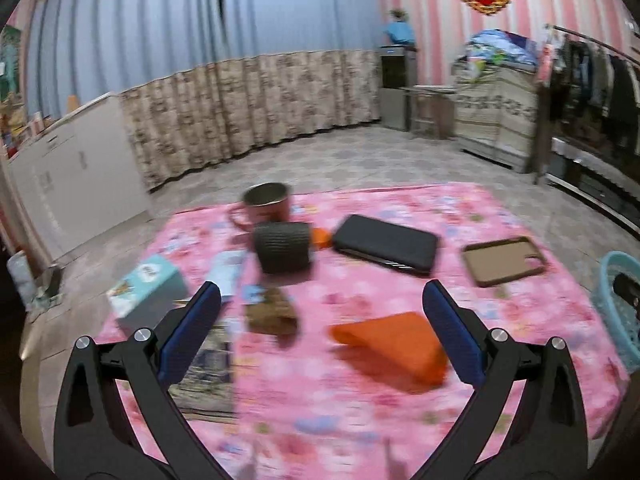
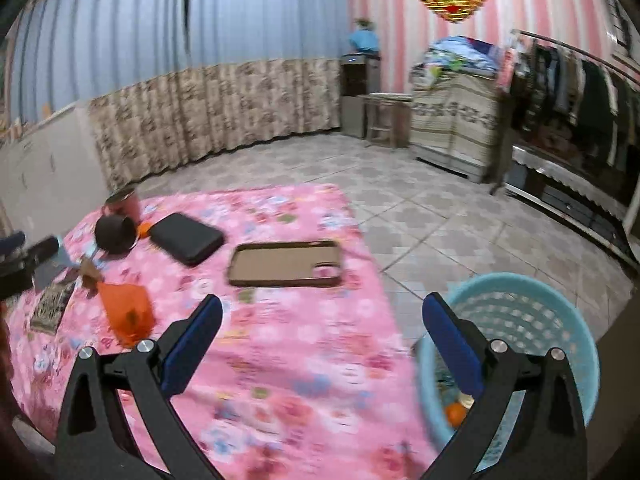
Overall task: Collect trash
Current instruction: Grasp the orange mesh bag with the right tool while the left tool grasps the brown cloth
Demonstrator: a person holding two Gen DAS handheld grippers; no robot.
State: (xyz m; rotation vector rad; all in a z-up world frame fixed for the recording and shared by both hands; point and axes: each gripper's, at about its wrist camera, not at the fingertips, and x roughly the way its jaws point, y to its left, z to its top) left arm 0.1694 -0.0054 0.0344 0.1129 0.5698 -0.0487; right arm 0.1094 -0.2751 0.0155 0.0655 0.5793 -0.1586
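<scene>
Two cups (image 1: 267,200); one basket (image 2: 520,300); two wrappers (image 1: 390,344)

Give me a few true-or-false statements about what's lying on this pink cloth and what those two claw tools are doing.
1. Both claw tools, the left gripper and the right gripper, hold nothing. True.
2. The phone case sits inside the basket. False: it lies on the pink cloth, open side up.
3. The blue basket stands on the floor beside the table. True.
4. The basket has nothing in it. False: a small orange thing and other bits lie at its bottom.
5. The orange wrapper lies on the cloth. True.
</scene>
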